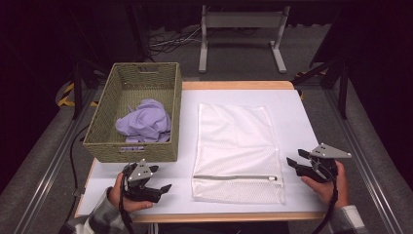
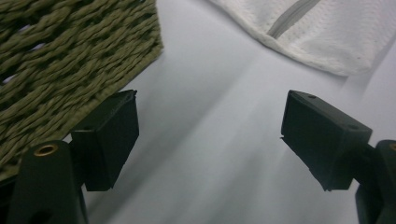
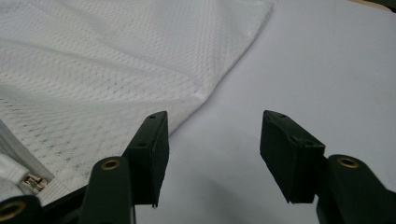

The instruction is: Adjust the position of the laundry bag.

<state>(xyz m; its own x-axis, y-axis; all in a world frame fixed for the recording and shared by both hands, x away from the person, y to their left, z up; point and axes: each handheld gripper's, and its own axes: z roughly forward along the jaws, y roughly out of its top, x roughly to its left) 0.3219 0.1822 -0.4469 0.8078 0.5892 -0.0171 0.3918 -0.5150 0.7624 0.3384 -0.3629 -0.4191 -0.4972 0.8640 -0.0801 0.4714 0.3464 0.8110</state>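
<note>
Both jaw pairs are held apart w/ nothing between them. In the left gripper view only bare table [image 2: 210, 154] is seen between the two black pads; in the right gripper view it is the same, w/ the edge of the white mesh laundry bag [image 3: 102, 79] just beside one pad.

The left gripper [image 1: 163, 189] is kept low near the front edge, in front of the woven basket [image 1: 100, 124], and is pointed toward the bag's zipper [image 1: 234, 177]. The right gripper [image 1: 298, 160] is held at the other side of the bag, near the zipper pull [image 3: 31, 183]. This placing is judged as a ready pose: one gripper at each end of the zipper, so the bag can be held and opened from both sides.

The bag [image 1: 236, 146] is laid flat in the middle of the table, zipper closed and turned toward the person, probably so the opening is reached w/o turning it. The lilac garment [image 1: 145, 121] lies crumpled inside the basket, well apart from both grippers; it is judged to be put in the bag later. Nothing is touched yet.
</note>
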